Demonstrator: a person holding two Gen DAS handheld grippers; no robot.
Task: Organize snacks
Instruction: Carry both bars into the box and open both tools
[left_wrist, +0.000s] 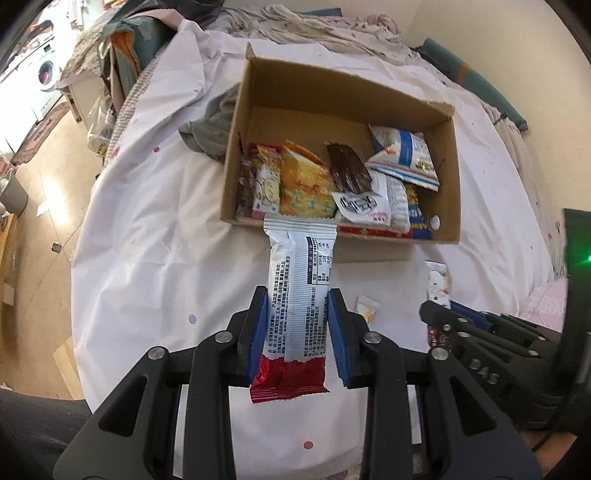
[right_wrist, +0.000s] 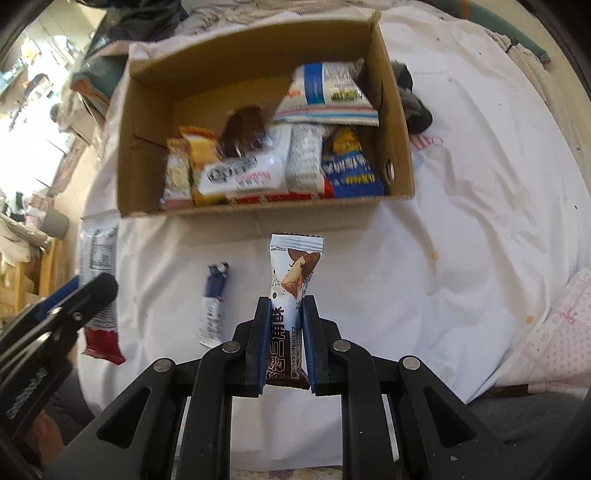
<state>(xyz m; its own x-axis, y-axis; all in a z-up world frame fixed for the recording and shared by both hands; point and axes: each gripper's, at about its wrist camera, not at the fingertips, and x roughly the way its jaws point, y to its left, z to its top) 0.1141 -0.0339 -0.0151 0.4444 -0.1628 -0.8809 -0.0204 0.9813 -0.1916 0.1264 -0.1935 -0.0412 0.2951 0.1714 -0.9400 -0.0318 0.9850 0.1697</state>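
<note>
My left gripper (left_wrist: 297, 295) is shut on a long white-and-red snack packet (left_wrist: 299, 295), its far end reaching the near rim of the cardboard box (left_wrist: 448, 206). The box holds several snack packets along its near side. My right gripper (right_wrist: 286, 301) is shut on a small white-and-brown chocolate wafer packet (right_wrist: 293, 273), held above the sheet just short of the box (right_wrist: 399, 122). A small blue-and-white packet (right_wrist: 214, 302) lies on the sheet to its left. The left gripper with its packet (right_wrist: 98, 280) shows at the left edge there.
The box stands on a bed with a white dotted sheet (left_wrist: 147, 229). A grey cloth (left_wrist: 214, 125) lies by the box's left side. A small orange-white packet (left_wrist: 367, 308) lies on the sheet. Floor and a washing machine (left_wrist: 46, 74) are far left.
</note>
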